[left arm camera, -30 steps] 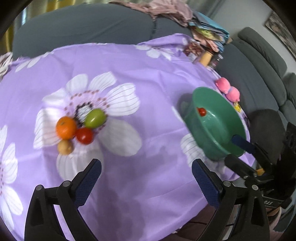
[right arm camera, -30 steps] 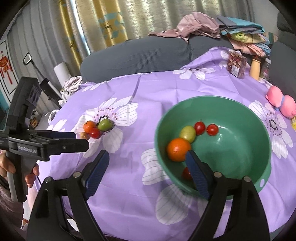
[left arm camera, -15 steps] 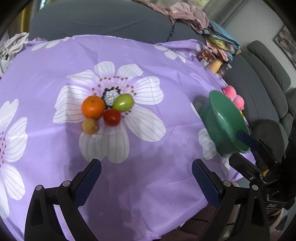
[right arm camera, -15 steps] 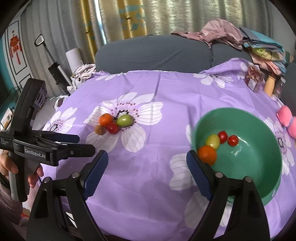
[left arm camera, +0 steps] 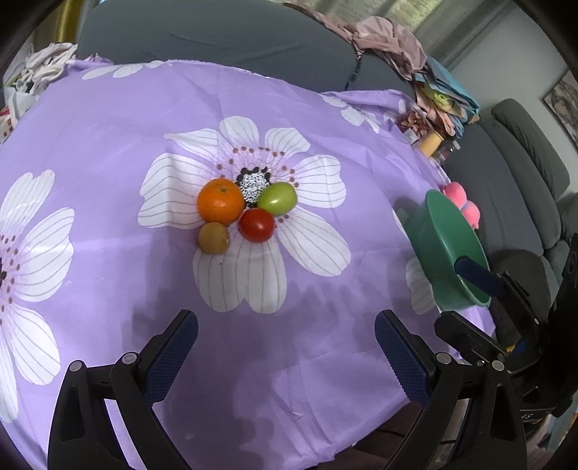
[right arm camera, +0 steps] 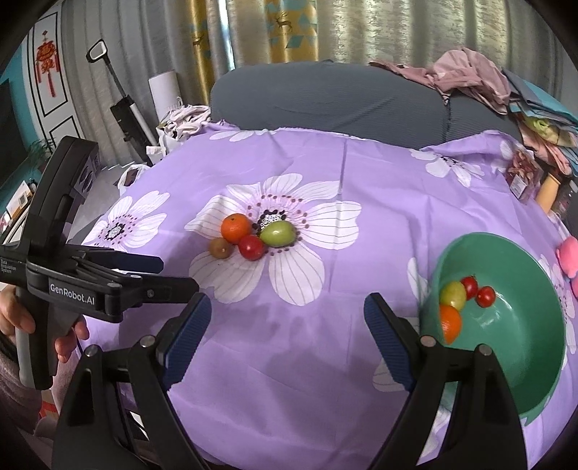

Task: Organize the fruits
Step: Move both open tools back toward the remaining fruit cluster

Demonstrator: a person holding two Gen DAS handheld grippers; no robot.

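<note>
Both grippers have swung left off the green bowl [right arm camera: 523, 361] toward the fruit cluster [left arm camera: 245, 213] mid-cloth, so w/ left gripper [left arm camera: 285, 347] & right gripper [right arm camera: 285, 321] wide, empty, we take the edge fruit first.

The right tool [right arm camera: 285, 321] hangs wide open above the purple cloth [right arm camera: 379, 188], beside the green bowl [right arm camera: 534, 340].

A purple tablecloth [right arm camera: 325, 180] printed with white flowers covered the table, and a grey sofa [right arm camera: 325, 97] stood behind it with a heap of clothes [right arm camera: 469, 76] on its back. A pink soft toy [left arm camera: 464, 204] lay at the cloth's right edge, near a packet of snacks [right arm camera: 522, 173], and striped curtains [right arm camera: 361, 32] hung behind.
</note>
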